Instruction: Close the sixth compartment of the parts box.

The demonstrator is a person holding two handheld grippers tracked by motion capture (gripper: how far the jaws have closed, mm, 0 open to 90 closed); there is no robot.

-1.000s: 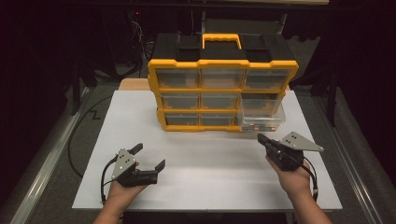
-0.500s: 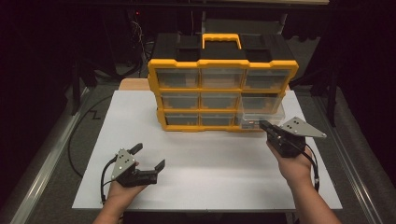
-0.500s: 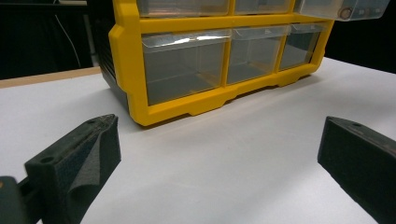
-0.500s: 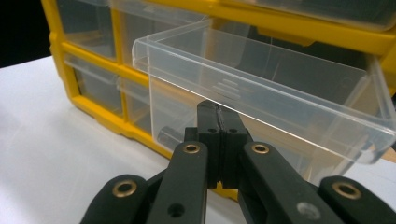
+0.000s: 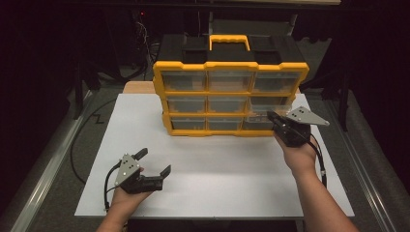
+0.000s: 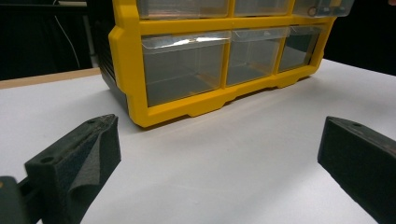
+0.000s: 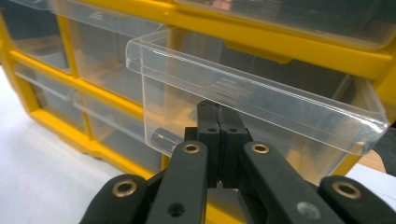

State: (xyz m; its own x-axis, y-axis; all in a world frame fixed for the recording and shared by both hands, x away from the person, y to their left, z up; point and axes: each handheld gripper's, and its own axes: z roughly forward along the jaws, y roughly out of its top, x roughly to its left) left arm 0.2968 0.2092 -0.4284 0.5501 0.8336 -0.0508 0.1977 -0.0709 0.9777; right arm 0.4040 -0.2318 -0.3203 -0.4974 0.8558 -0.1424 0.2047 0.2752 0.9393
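Observation:
A yellow organizer (image 5: 231, 70) with clear drawers stands at the back of the white table (image 5: 217, 193). One clear drawer (image 5: 267, 105) in its right column sticks out from the frame. My right gripper (image 5: 270, 118) is shut, and its tips touch that drawer's front wall (image 7: 243, 107) just under the lip (image 7: 217, 112). Nothing shows between the jaws. A small dark cylinder (image 7: 166, 138) lies inside the drawer. My left gripper (image 5: 154, 162) rests open near the table's front left, pointing at the organizer's bottom row (image 6: 219, 154), with nothing between its jaws.
The organizer has a yellow handle (image 5: 229, 41) on a black top. Bare white table lies between the two hands and in front of the organizer. A cable (image 5: 80, 145) runs along the floor on the left. Dark surroundings lie past the table's edges.
My right gripper has moved up and away from the person, from the table's right side to the protruding drawer's front. The left gripper has stayed put.

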